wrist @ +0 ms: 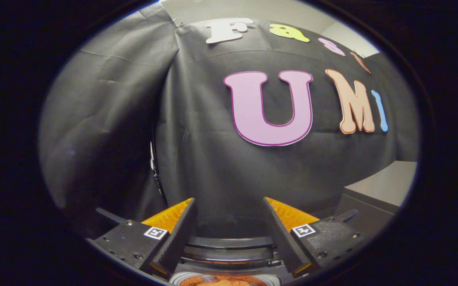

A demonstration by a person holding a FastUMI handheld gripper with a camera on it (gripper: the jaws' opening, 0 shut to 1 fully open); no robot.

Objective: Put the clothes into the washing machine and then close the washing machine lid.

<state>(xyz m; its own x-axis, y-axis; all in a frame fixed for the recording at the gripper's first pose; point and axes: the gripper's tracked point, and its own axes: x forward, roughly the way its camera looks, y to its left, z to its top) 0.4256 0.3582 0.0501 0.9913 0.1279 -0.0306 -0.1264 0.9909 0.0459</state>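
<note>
My gripper (229,200) is open, with a wide gap between its fingers and nothing held. It points at the black cloth wall (213,167) of the booth. Low down between the fingers, close under them, lies a dark curved rim (229,242) that looks like part of the small washing machine. I cannot tell whether it is the lid or the opening. Just below that rim a patch of orange fabric (221,281) shows inside a round pale edge. The rest of it is hidden.
A grey box-like top (384,186) with a dark side stands to the right, beyond the right finger. A seam where two cloth panels meet (155,167) runs down the wall ahead of the left finger.
</note>
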